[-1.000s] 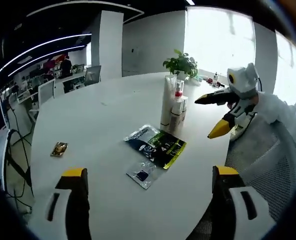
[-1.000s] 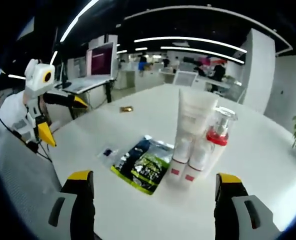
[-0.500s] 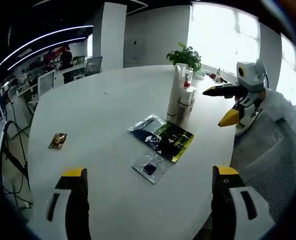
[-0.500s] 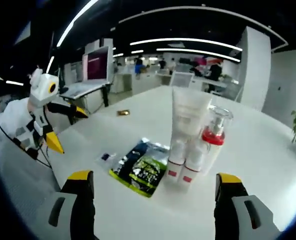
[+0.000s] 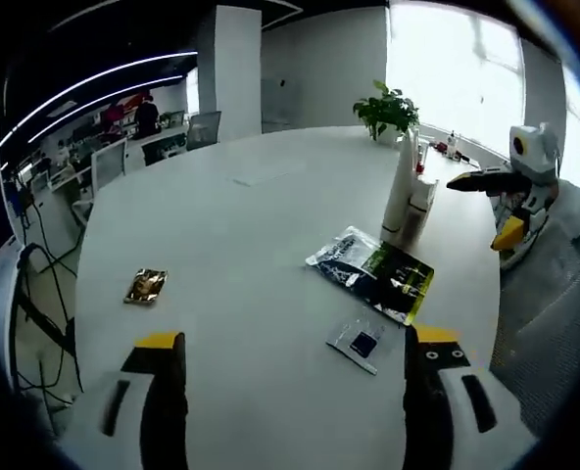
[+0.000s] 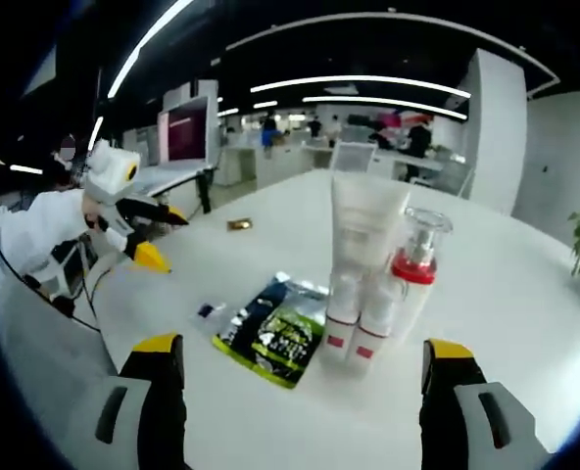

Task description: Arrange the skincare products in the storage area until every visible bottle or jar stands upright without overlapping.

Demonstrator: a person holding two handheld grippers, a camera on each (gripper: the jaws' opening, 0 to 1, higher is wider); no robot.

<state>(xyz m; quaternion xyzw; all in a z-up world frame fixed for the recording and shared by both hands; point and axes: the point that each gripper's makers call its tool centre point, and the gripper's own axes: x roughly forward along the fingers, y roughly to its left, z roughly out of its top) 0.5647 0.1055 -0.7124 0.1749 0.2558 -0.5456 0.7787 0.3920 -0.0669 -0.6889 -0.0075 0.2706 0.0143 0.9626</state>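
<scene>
Office space with ceiling light strips surrounds a white desk (image 5: 241,245). Near its far edge in the left gripper view a cluster of skincare products stands upright: a tall tube (image 6: 361,255), a pump bottle (image 6: 412,279) with a red collar touching it, and smaller tubes (image 6: 368,328) in front. Just beside them lies a green-and-black pouch (image 6: 275,333), then a small sachet (image 5: 361,343); a gold packet (image 5: 146,285) lies well apart. A plant (image 5: 388,111) stands beyond the products. Left gripper (image 5: 290,352) has its jaws wide apart and empty; so does the right gripper (image 6: 300,357), which faces the products across the desk.
</scene>
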